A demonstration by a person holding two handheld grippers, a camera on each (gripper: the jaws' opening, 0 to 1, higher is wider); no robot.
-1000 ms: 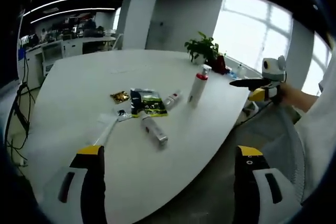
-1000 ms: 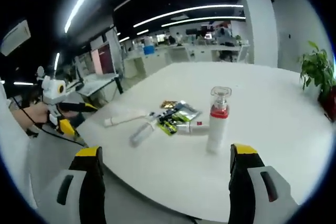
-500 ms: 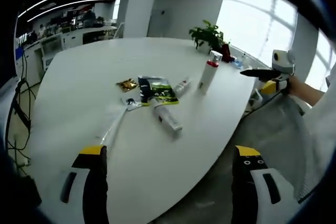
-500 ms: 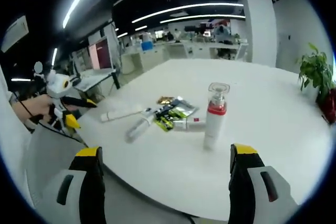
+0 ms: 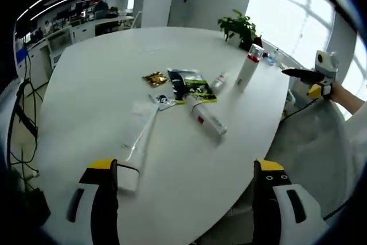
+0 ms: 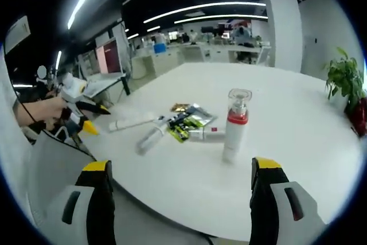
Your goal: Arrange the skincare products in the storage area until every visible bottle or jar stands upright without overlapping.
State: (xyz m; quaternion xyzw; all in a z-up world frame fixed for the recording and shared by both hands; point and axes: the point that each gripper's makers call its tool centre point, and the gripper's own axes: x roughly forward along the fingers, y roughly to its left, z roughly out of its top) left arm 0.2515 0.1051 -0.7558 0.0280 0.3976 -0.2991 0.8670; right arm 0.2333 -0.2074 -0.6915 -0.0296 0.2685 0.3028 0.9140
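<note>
Bench: large white rounded top carrying everything; a potted plant stands at its far edge.
Cluster: the skincare items lie in a loose group near mid-bench, well apart from both hand-held grippers.
Long white tube: lying flat, nearest the left hand-held gripper, its cap end toward the bench edge.
Clear-capped pump bottle: white with a red collar, the one item already upright; stands just beside the cluster, on the right gripper's side.
Grey bottle: on its side, one end touching the green sachet.
Green sachet: flat; in the left gripper view it partly overlaps the grey bottle's end.
Small white tube: lying down between the sachet and the pump bottle.
Gold packet: flat, just beside the sachet.
Left hand-held gripper: jaws spread wide, nothing between them, hanging over the near bench edge, touching nothing.
Right hand-held gripper: jaws wide apart, empty, short of the bench edge facing the pump bottle.
Step in hand (judged): approach, nothing gripped; the lying items are not yet stood up.
Doing it well (judged): take the long white tube first with the left, gripping across its body near the cap; stand it on the cap in bare bench, clear of the sachet. Leave the pump bottle alone, as a knock could topple it.
</note>
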